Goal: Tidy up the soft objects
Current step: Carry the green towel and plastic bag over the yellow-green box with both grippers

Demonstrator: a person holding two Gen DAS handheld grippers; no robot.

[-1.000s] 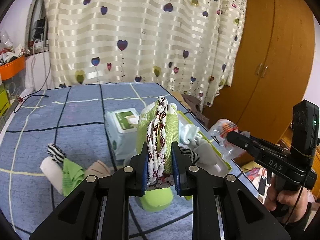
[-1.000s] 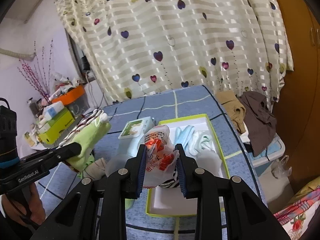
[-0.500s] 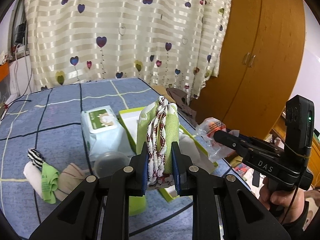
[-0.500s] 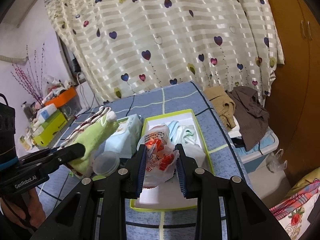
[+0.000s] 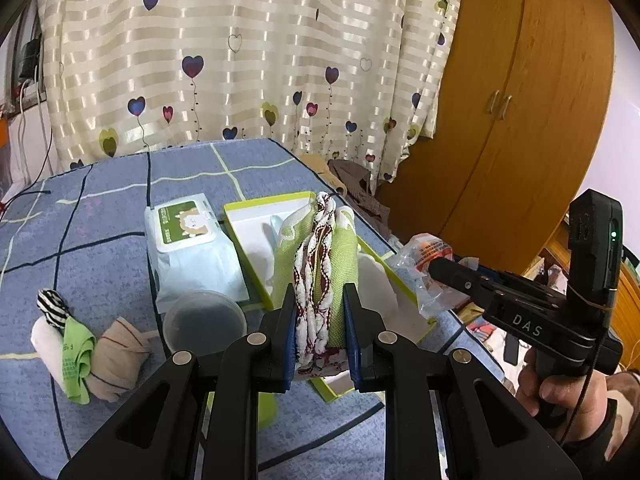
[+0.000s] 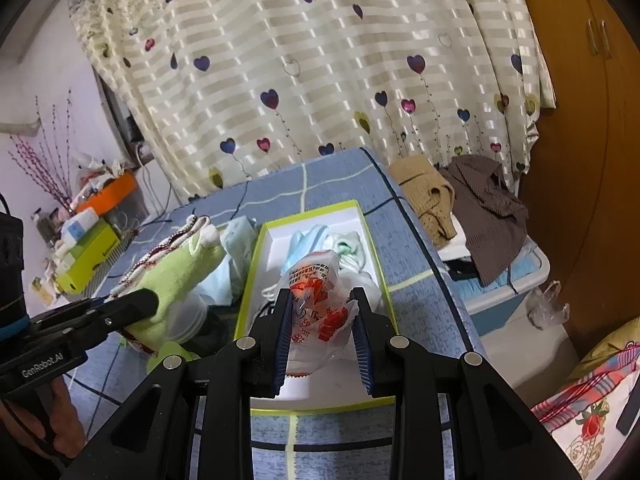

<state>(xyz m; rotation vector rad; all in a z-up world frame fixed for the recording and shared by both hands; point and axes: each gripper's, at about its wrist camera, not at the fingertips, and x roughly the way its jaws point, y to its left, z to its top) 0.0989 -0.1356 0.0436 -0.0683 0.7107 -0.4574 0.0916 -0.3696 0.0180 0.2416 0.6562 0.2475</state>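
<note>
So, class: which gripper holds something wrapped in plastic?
The right gripper: it clamps a crinkly plastic packet. The left gripper grips green cloth.

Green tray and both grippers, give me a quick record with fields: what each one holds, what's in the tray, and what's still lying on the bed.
left gripper: jaws shut on green cloth with a red-white braid
right gripper: jaws shut on plastic packet, above the tray
tray: holds pale blue and white soft items
outside tray: wipes pack, clear lid, sock bundle
surface: blue checked bed
</note>
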